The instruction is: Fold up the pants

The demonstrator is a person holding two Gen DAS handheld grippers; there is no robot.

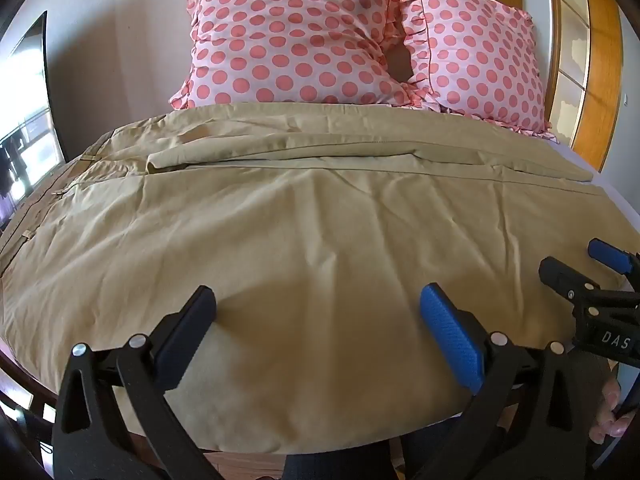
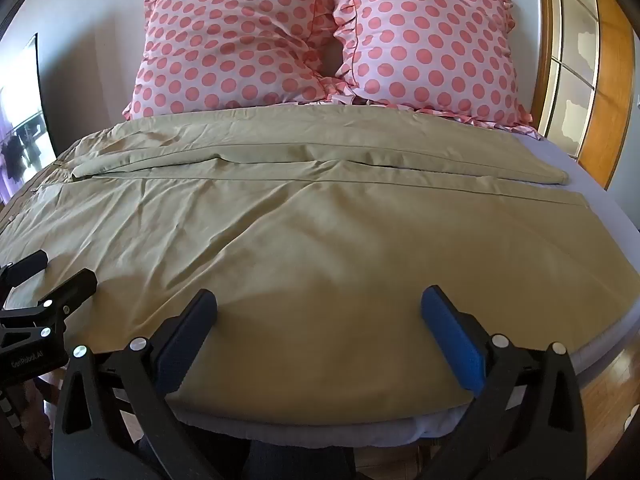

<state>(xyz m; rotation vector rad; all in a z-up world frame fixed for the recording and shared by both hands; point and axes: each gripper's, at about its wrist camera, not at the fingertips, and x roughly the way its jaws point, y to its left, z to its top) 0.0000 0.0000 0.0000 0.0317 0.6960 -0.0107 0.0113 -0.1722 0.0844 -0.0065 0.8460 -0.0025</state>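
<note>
Bedding, a pale mattress sheet (image 2: 592,184), is seen far ahead of both tools, with two polka-dot ruffled pillows (image 1: 296,40) propped at its head. Khaki pants (image 1: 304,220), thin creased woven cloth, are spread flat directly ahead of and beneath the fingers, legs side by side, presumably for folding. Left gripper (image 1: 318,316) and right gripper (image 2: 319,316) are held spread wide, empty, near the closest edge, probably to pinch it.

Two pink polka-dot ruffled pillows (image 1: 292,40) (image 2: 428,44) leaned side by side at top centre; a wooden-framed window (image 2: 576,60) stood at the upper right.
</note>
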